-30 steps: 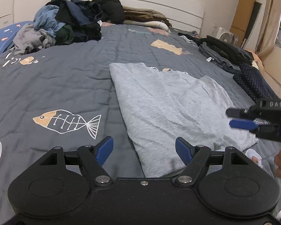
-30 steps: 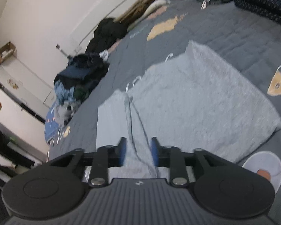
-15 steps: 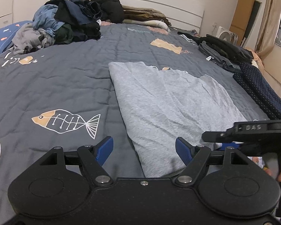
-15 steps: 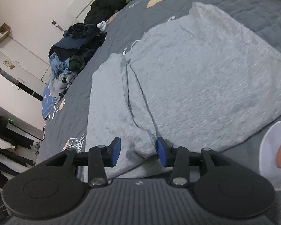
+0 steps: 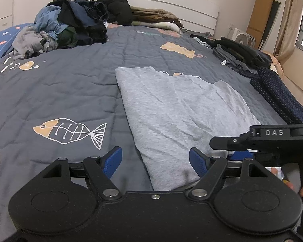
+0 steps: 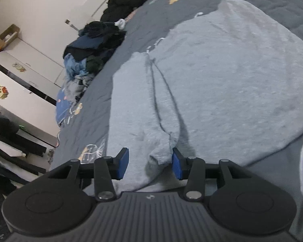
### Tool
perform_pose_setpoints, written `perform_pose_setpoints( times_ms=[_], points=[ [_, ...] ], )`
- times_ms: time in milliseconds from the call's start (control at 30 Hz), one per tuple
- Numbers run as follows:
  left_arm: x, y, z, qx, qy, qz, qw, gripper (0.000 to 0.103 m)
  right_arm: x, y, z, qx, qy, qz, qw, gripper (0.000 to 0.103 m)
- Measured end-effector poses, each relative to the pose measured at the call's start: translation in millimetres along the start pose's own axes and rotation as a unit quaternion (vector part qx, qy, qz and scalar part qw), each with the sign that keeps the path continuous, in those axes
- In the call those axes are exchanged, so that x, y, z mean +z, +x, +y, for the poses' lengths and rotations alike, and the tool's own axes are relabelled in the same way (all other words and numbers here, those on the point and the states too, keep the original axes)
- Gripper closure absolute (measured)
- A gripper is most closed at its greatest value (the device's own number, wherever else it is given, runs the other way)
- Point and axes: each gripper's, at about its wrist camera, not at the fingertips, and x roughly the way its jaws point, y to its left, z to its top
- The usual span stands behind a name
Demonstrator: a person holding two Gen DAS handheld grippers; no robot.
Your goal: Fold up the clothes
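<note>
Lying soft and floppy on the bed point(image 5: 56, 92), the grey shirt point(image 5: 177, 109) needs pinching at its near edge; the left gripper point(image 5: 155, 162) gapes empty, and the right gripper point(image 6: 150, 163) has its jaws opening off a fold.

Left gripper point(image 5: 155, 162) jaws wide apart, right gripper point(image 6: 150, 163) jaws opening, both angled downward.

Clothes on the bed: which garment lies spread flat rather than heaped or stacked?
The light grey garment in the middle of the quilt. The others sit in a jumbled heap near the headboard or a dark stack along the window-side edge.
</note>
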Motion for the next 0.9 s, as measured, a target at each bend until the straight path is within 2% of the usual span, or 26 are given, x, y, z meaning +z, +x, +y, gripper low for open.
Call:
perform_pose_setpoints(
  times_ms=[167,233,300,333,533,633,700,767,900],
  points=[
    [0.2,-0.1,-0.4,-0.001,-0.003,0.001,1.0,0.031,-2.7,9.0,-11.4,-0.009,0.037,-0.013,0.999,0.06],
    [-0.2,0.0,-0.8,-0.002,-0.001,0.001,1.0,0.031,-2.9,10.4,-13.1,-0.01,0.045,-0.021,0.999,0.064],
    [-0.6,0.4,-0.9,-0.002,0.002,0.002,1.0,0.031,-2.6,7.9,-11.2,-0.013,0.046,-0.031,0.998,0.075],
    [-0.6,0.4,-1.4,-0.003,0.004,0.002,1.0,0.031,-2.7,6.5,-10.8,-0.012,0.048,-0.036,0.998,0.087],
    [-0.5,-1.3,-8.7,-0.03,0.024,0.004,0.9993,0.031,0.9,-6.3,-8.7,0.029,0.074,-0.061,0.995,0.09],
    [-5.2,-3.8,-22.6,-0.028,0.076,-0.004,0.9967,0.029,2.8,-10.5,-6.3,0.047,0.082,-0.067,0.993,0.09],
    [-13.9,-3.9,-38.1,-0.007,0.139,-0.013,0.9902,0.029,4.8,-12.4,-4.3,0.056,0.087,-0.071,0.992,0.091],
    [-21.1,-1.3,-48.8,0.012,0.179,-0.02,0.9836,0.029,7.1,-16.1,-2.7,0.064,0.09,-0.077,0.991,0.091],
    [-29.9,7.3,-60.4,0.031,0.218,-0.02,0.9752,0.029,12.2,-25.5,-1.5,0.076,0.095,-0.091,0.988,0.092]
  ],
)
